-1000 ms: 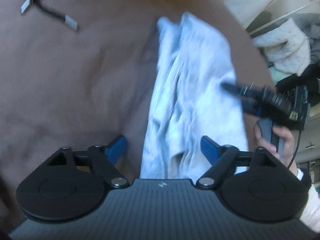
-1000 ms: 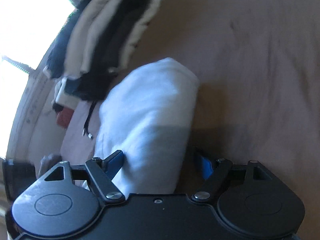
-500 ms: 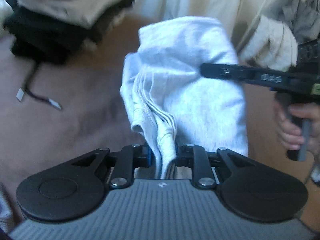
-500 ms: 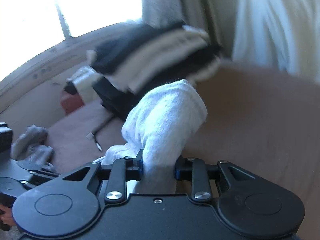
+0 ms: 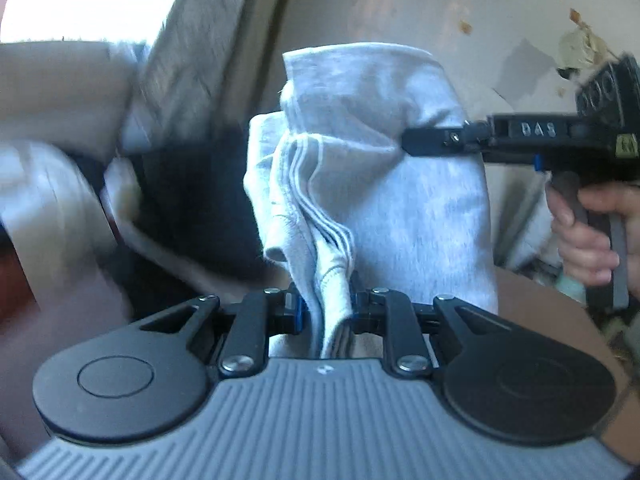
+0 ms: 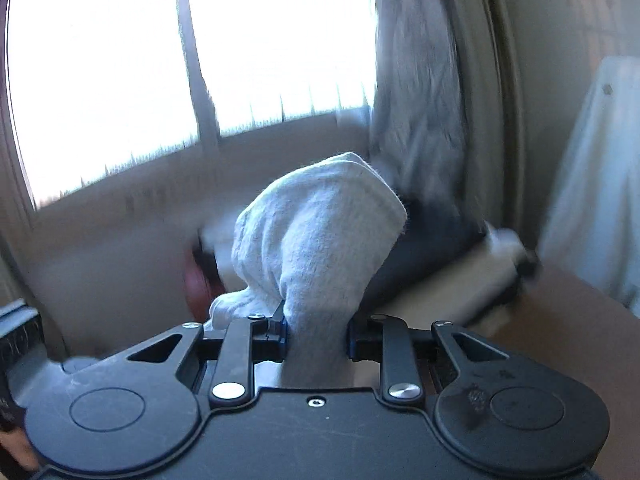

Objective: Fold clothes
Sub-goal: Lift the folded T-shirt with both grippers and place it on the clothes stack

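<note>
Brown bed surface (image 6: 560, 320) carries a stack of folded dark and cream clothes (image 6: 448, 276), apparently resting directly; blurred.

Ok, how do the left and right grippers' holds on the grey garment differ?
The left gripper pinches a thin, layered edge with white stitching lines of the grey garment; the right gripper clamps a thicker, rounded bunch. The left's jaws stand closer together than the right's. Both are shut on the same garment, held off the bed.
</note>
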Action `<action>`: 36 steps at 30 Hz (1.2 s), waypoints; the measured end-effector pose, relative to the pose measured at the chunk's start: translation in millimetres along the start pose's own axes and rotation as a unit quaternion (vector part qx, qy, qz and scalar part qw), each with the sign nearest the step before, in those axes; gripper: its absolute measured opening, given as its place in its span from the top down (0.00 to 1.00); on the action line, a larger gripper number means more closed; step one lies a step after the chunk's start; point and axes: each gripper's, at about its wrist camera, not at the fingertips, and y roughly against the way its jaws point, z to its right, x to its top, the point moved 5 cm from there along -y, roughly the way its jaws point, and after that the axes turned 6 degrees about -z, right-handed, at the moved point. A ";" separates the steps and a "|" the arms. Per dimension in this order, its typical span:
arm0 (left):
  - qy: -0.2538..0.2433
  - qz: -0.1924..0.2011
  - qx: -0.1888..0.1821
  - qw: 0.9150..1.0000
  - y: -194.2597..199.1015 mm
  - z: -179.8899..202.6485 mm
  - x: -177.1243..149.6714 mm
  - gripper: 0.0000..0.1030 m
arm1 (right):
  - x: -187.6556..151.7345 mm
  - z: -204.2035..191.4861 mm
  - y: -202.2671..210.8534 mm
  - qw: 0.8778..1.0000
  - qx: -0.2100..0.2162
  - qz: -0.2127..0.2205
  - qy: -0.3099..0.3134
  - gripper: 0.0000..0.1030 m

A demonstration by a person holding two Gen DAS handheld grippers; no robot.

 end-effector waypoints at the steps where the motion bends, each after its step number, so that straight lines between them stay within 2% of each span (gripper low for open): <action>1: -0.014 -0.004 0.016 1.000 -8.5 -10.2 28.7 0.82 | 16.9 5.6 -10.4 1.000 0.002 0.017 -0.008 0.72; 4: -0.070 -0.051 0.076 0.993 -56.2 -32.1 100.3 0.82 | 59.6 28.9 -52.5 0.998 -0.007 0.055 -0.032 0.71; 6: -0.098 -0.083 0.114 0.985 -101.3 -45.7 124.0 0.80 | 70.6 53.8 -90.9 0.996 -0.029 0.055 -0.066 0.71; 7: -0.109 -0.097 0.132 0.980 -125.1 -52.6 131.1 0.76 | 69.1 68.3 -107.9 0.994 -0.033 0.055 -0.092 0.68; 8: -0.118 -0.112 0.149 0.975 -148.0 -59.4 133.7 0.68 | 63.6 85.3 -126.5 0.991 -0.039 0.043 -0.119 0.65; 9: -0.123 -0.127 0.166 0.970 -168.7 -66.1 125.2 0.67 | 55.0 104.0 -146.1 0.988 -0.046 0.022 -0.146 0.57; 10: -0.127 -0.142 0.183 0.965 -189.3 -72.7 116.8 0.65 | 43.6 123.0 -164.6 0.984 -0.053 -0.004 -0.172 0.42; 11: -0.132 -0.157 0.199 0.958 -209.8 -79.3 108.5 0.59 | 30.0 142.1 -182.1 0.978 -0.062 -0.034 -0.199 0.38; 12: -0.130 -0.163 0.212 0.955 -225.1 -84.2 102.0 0.58 | 19.5 155.6 -191.5 0.974 -0.054 -0.036 -0.218 0.39; 14: -0.100 -0.133 0.216 0.962 -229.9 -85.7 98.5 0.58 | 7.1 169.8 -195.2 0.972 -0.024 -0.001 -0.234 0.40; 15: -0.099 -0.125 0.217 0.963 -227.4 -84.7 98.2 0.58 | 6.7 169.0 -193.2 0.974 -0.028 0.012 -0.226 0.41; 18: -0.115 -0.123 0.227 0.959 -215.2 -79.5 101.3 0.58 | 11.1 165.1 -190.6 0.976 -0.049 0.021 -0.211 0.41; 20: -0.124 -0.094 0.229 0.961 -202.2 -72.7 102.9 0.60 | 16.0 163.7 -188.5 0.974 -0.085 0.034 -0.209 0.41; 23: -0.143 -0.038 0.222 0.964 -179.9 -59.1 101.6 0.60 | 23.2 152.7 -165.8 0.964 -0.166 0.083 -0.188 0.40; 25: -0.160 -0.045 0.199 0.966 -174.6 -45.0 93.7 0.60 | 28.0 139.5 -146.7 0.958 -0.214 0.120 -0.150 0.39; 26: -0.167 -0.050 0.189 0.966 -172.5 -37.8 89.0 0.60 | 30.5 127.3 -140.6 0.963 -0.211 0.127 -0.111 0.39; 28: -0.182 -0.067 0.177 0.965 -174.6 -25.3 75.9 0.60 | 34.1 105.4 -137.9 0.976 -0.180 0.115 -0.051 0.39; 30: -0.192 -0.086 0.171 0.963 -178.2 -16.1 63.9 0.61 | 33.8 91.7 -143.7 0.985 -0.148 0.085 -0.024 0.40; 31: -0.182 -0.091 0.172 0.964 -178.7 -17.4 61.0 0.61 | 31.4 89.2 -149.7 0.988 -0.140 0.067 -0.016 0.41; 33: -0.161 -0.101 0.175 0.966 -179.9 -20.0 55.2 0.61 | 20.2 93.0 -163.0 0.988 -0.155 0.028 -0.009 0.42; 36: -0.135 -0.114 0.176 0.968 -179.2 -25.7 53.1 0.59 | -0.6 107.3 -164.0 0.982 -0.184 0.027 -0.025 0.37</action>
